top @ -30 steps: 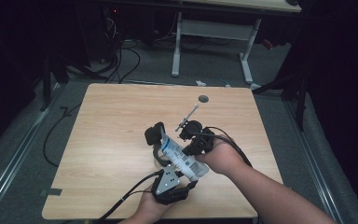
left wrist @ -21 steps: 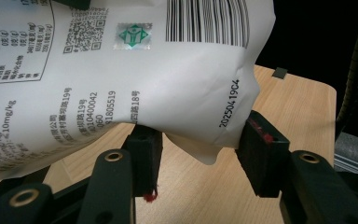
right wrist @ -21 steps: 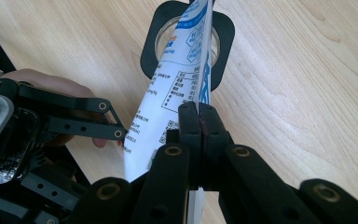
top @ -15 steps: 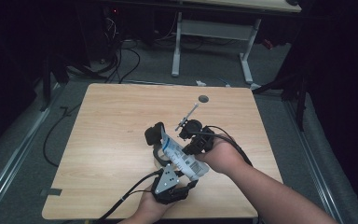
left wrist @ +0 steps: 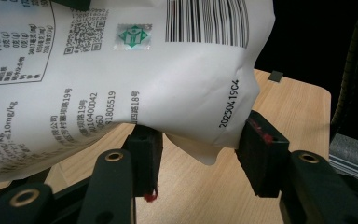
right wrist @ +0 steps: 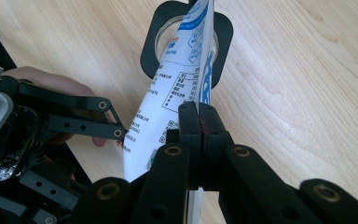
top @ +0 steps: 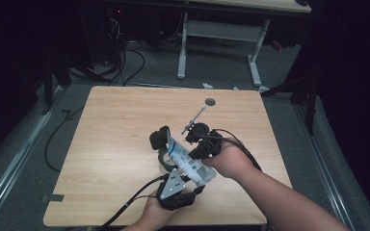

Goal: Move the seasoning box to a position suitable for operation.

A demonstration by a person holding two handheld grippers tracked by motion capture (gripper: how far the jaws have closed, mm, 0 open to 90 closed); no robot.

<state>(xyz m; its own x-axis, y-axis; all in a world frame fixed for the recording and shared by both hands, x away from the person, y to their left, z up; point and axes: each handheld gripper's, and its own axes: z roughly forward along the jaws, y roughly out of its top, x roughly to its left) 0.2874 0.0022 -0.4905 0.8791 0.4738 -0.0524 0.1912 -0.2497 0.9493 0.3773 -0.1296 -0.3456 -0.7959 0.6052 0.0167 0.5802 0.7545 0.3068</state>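
Left tool (left wrist: 198, 149) grips the fat bottom end of the pouch (top: 185, 161), its jaws set about half apart with both pads pressed against the white film. Right tool (right wrist: 199, 116) is pinched fully together on the thin side seam of the same pouch. Ahead of the right tool's jaws the pouch slopes away and down, and its far end dips into the mouth of the jar (right wrist: 161, 37). The jar stands in a black holder (right wrist: 223, 32) on the surface (top: 115, 125).

Set against the views from a second ago, almost nothing has changed. Both hands sit where they were, the pouch keeps the same tilt, and neither grip has loosened or tightened. I take that as a hold during pouring: the pouch is already lined up with the jar and is being kept steady while the contents run down.

Whether anything is flowing cannot be told, since the pouch mouth is hidden inside the jar. The likely next need is a lift of the left tool's end to steepen the slope.
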